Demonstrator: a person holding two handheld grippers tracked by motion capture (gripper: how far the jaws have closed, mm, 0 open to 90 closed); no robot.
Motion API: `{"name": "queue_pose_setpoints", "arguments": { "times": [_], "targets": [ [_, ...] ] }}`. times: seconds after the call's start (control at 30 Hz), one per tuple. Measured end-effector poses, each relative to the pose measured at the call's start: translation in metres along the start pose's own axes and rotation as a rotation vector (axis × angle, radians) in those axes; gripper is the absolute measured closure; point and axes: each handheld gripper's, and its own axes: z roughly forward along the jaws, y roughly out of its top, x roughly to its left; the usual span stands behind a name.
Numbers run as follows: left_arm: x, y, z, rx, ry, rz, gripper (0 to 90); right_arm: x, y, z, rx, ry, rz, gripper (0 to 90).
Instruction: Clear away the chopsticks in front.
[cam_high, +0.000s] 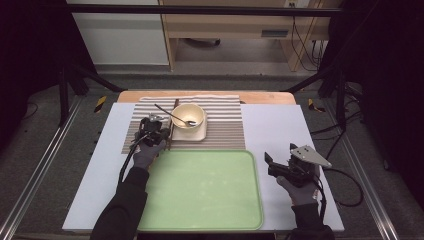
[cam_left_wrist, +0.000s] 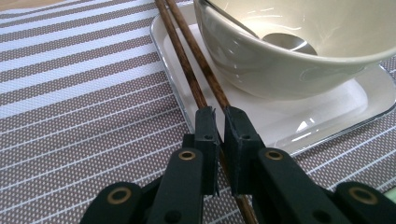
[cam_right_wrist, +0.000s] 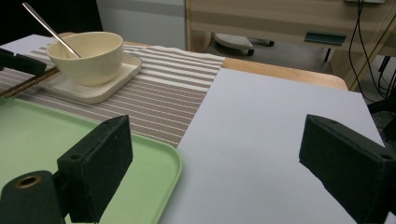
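I have the left gripper (cam_left_wrist: 220, 116) nearly closed around the pair of chopsticks (cam_left_wrist: 189, 60), which lie on the striped placemat (cam_left_wrist: 79, 93) just beside the square plate (cam_left_wrist: 322, 116). The black jaws stand either side of the sticks with a thin gap showing, so I judge the grip is not quite firm yet. To do this well I would squeeze fully before lifting, keep both sticks together between the pads, and raise them straight up so the tips do not catch the plate rim. They are slim, round, dark brown wood, smooth and prone to roll or scissor apart.

My right gripper (cam_high: 272, 165) waits wide open and empty over the white table (cam_high: 275, 130), beside the pale green tray (cam_high: 200, 190), a matte plastic with rounded corners and a raised lip.

Farther off, the cream bowl (cam_left_wrist: 280, 70) sits glossy on the plate, with a metal spoon (cam_left_wrist: 289, 44) inside.
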Motion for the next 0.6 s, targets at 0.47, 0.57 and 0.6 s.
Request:
{"name": "queue_pose_setpoints", "arguments": {
  "times": [0.47,0.57,0.6],
  "targets": [
    [0.0000,0.0041,0.0001,0.003,0.017,0.034,74.7,-0.0008,0.0001,-0.0001,0.000,-0.004,0.002,9.5],
    [0.0012,0.0077,0.0037,-0.002,0.019,0.029,75.5,-0.0004,-0.0002,0.0002,0.001,-0.002,0.001,9.5],
    [0.0016,0.0087,0.0046,0.002,0.020,0.035,76.1,-0.0003,-0.0003,0.0004,0.002,-0.003,0.000,9.6]
  ]
}}
